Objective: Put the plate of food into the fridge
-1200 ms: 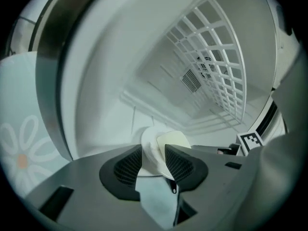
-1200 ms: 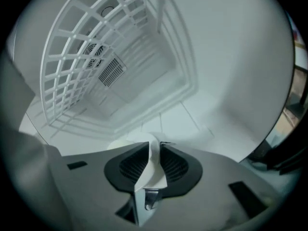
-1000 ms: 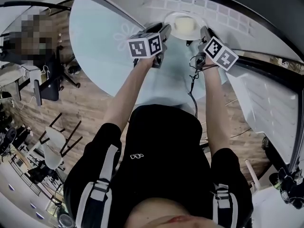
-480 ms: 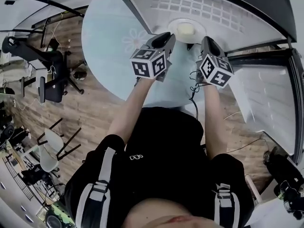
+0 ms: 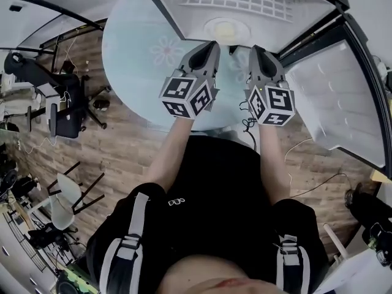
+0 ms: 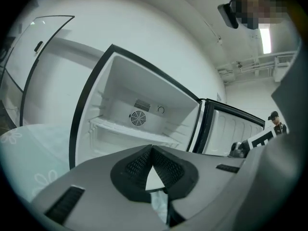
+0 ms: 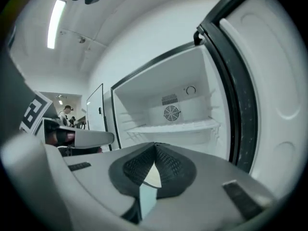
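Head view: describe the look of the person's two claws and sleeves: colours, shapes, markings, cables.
Both the left claw and right claw are grey, tapering shells with black ribbed pads. Each carries a cube of black-and-white square markers. A black cable hangs by the right one. The sleeves are short and black with pale stripes.

The person wears a black short-sleeved top (image 5: 214,188) with grey-white shoulder stripes. The grey left gripper (image 5: 210,45) and right gripper (image 5: 255,49) bear black-and-white marker cubes (image 5: 187,97); a black cable (image 5: 248,124) trails below the right gripper.
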`<state>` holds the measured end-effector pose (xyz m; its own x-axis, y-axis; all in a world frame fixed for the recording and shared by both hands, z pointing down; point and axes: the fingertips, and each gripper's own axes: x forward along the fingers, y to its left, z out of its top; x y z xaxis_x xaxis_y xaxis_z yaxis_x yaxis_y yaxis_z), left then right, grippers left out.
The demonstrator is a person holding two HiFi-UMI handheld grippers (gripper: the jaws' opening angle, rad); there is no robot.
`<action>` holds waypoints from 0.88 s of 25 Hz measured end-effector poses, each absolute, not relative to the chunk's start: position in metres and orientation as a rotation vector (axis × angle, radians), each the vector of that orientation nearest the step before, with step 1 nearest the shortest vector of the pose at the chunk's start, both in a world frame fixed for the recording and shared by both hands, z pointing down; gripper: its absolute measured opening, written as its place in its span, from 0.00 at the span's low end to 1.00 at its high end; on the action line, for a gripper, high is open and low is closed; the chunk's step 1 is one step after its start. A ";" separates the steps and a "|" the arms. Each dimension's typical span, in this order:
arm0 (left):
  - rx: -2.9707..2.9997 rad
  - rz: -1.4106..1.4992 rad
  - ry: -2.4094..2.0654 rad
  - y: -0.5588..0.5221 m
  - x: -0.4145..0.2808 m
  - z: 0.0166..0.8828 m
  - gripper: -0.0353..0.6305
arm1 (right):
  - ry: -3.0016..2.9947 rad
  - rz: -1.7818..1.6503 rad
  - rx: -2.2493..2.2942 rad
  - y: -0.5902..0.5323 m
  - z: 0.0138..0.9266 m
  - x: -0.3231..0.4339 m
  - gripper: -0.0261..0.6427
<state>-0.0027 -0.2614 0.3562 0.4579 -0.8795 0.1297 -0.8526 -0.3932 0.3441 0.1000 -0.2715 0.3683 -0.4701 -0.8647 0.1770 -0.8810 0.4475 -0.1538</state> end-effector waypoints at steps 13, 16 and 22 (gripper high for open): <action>2.375 -0.077 -1.750 -0.208 0.008 0.328 0.05 | -2.777 0.151 1.437 -0.214 0.324 0.085 0.05; 2.375 -0.076 -1.775 -0.201 0.008 0.327 0.05 | -2.783 0.139 1.425 -0.210 0.323 0.082 0.05; 2.351 -0.110 -1.784 -0.196 0.010 0.323 0.05 | -2.777 0.146 1.421 -0.205 0.325 0.085 0.05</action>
